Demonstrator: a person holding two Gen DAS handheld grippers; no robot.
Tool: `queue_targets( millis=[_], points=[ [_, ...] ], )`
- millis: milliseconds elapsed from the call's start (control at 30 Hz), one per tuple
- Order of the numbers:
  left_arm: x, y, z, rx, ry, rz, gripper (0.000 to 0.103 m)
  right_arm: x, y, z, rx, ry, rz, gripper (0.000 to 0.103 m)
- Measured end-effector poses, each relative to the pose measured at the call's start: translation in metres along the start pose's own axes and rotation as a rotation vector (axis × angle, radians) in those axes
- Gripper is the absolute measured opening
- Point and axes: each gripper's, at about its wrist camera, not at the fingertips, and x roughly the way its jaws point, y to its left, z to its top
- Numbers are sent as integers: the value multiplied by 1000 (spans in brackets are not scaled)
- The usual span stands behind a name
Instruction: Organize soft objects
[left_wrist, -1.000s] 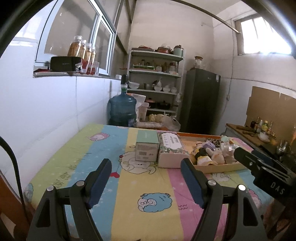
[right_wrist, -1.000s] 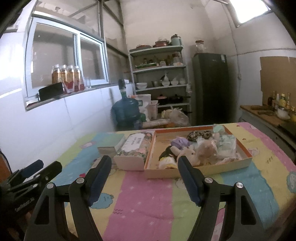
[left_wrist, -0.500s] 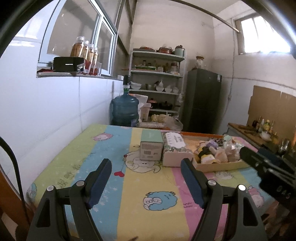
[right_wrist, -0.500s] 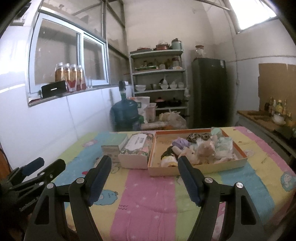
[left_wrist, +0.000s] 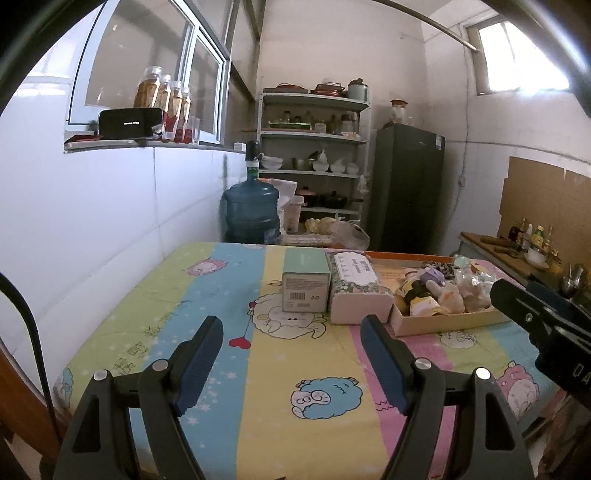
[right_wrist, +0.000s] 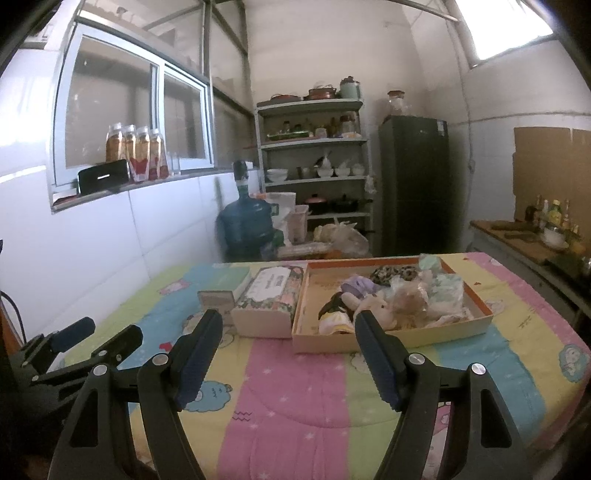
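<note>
right wrist: cardboard tray (right_wrist: 388, 341) holds plush toys (right_wrist: 373, 304), possibly packets.

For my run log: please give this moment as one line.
left gripper: open, empty | right gripper: open, empty | soft toys: in tray

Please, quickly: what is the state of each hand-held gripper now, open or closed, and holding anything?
Left hand-held gripper: open, holding nothing, above the tablecloth.
Right hand-held gripper: open, holding nothing, short of the tray of soft toys.
</note>
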Motion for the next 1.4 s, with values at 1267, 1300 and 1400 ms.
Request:
queue_targets(
  millis=[1267,1300,1400],
  points=[
    [-7,9,-2,-20,-1,28,77,2,9,0,-7,-5,25,76],
    [-8,10,-2,-21,-1,29,77,3,9,0,-4,-2,27,76],
    [-8,10,-2,-25,0,30,77,4,7,-2,-1,2,28,76]
  ],
)
